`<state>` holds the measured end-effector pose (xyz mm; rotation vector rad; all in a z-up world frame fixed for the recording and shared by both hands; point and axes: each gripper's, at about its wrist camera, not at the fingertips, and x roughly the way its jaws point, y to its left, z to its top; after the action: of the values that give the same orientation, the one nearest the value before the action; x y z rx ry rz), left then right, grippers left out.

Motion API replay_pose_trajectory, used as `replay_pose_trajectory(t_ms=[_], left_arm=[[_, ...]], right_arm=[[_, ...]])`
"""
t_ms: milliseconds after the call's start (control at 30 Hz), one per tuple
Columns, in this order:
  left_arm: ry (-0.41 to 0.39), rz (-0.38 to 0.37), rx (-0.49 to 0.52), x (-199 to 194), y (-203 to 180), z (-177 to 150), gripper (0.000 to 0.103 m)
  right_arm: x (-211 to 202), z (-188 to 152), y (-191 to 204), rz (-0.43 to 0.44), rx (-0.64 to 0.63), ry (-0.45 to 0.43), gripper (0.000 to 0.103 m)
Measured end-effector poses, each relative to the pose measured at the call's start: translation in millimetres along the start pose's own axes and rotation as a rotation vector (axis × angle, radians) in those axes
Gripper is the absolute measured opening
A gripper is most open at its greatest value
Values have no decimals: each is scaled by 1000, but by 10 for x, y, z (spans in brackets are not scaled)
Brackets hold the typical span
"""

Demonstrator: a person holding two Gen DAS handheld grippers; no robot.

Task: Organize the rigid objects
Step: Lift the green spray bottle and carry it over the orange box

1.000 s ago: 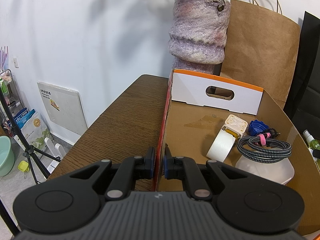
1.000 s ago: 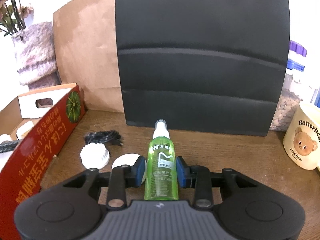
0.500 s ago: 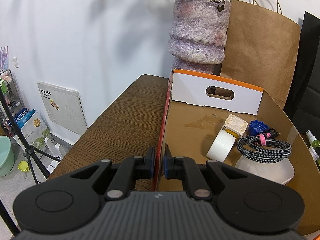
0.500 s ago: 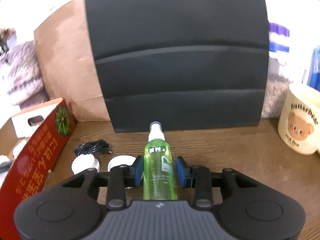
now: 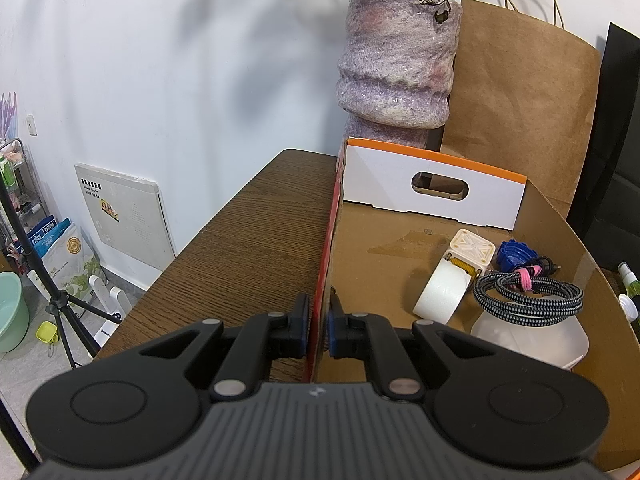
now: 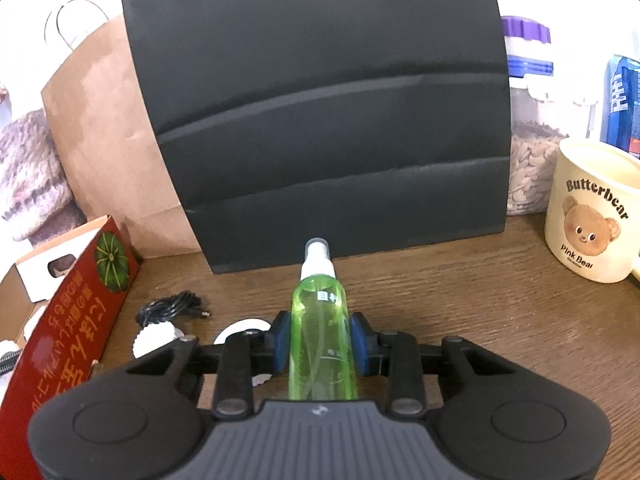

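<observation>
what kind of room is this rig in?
Most likely a home, not a lab. A wooden table holds a flower vase, a paper shopping bag and a bear-print mug; a wash basin stands on the floor.

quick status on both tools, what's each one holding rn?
Left tool: closed on the side wall of the cardboard box.
Right tool: closed on the green spray bottle, its nozzle pointing forward.

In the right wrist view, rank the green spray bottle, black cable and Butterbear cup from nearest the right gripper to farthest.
1. Green spray bottle: clamped between the right gripper's fingers.
2. Black cable: ahead-left on the table, beside the red box.
3. Butterbear cup: far right, toward the back.
</observation>
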<state>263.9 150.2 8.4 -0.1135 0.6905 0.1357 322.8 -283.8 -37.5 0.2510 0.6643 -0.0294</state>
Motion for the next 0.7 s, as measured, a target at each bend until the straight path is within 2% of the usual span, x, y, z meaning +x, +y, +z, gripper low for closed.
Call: replay_pose_trajectory(t_ms=[267, 700], left_arm=[[0, 0, 0, -3, -3, -1, 10], [0, 0, 0, -3, -2, -1, 10]], right_arm=[[-62, 1, 88, -19, -49, -23, 30], [-436, 59, 407, 44, -119, -128, 30]])
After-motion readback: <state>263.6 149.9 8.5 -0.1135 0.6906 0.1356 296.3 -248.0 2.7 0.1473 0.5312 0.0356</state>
